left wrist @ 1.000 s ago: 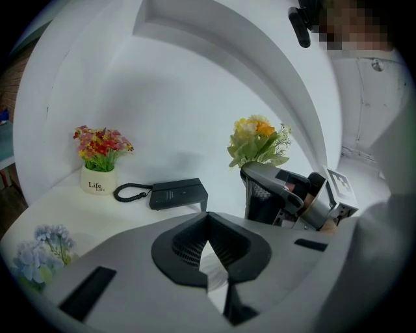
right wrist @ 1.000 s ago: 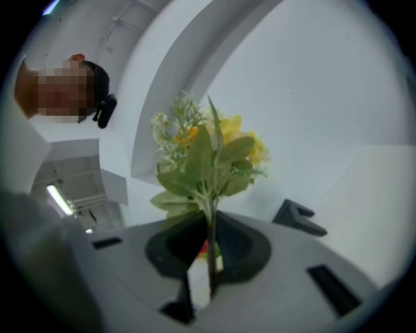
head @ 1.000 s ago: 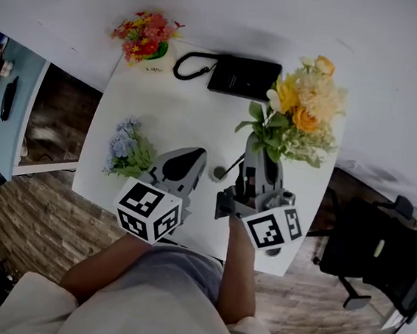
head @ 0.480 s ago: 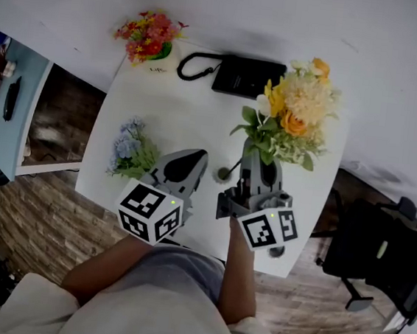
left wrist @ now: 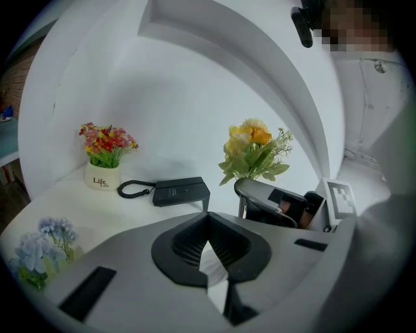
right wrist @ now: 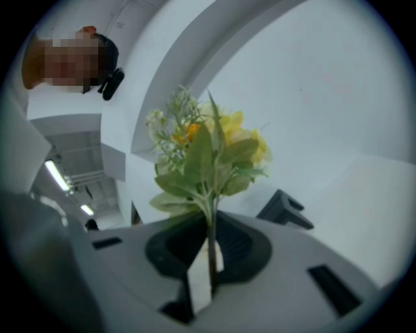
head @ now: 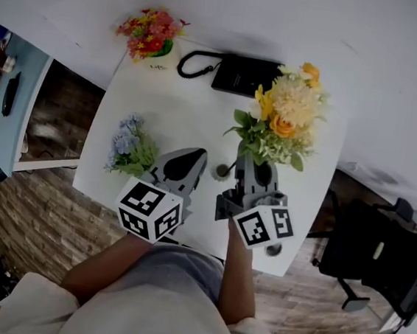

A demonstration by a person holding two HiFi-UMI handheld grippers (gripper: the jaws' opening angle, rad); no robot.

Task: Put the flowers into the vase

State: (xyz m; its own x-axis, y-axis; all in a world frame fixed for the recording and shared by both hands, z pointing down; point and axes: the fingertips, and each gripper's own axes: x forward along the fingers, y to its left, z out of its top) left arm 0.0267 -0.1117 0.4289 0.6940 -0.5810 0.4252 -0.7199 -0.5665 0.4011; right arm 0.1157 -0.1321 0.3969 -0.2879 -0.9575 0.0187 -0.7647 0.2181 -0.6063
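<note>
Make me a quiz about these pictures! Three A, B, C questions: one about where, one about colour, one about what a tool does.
1. Where are the blue flowers?
A) on the table by the left tool
B) in a box
C) in a basket
2. What colour is the phone?
A) red
B) black
C) white
3. What is the right tool doing?
A) hanging open
B) gripping the yellow bouquet
C) gripping the phone
Answers: A, they lie flat there; B, it shows black in both views; B, jaws pinch its stem.
</note>
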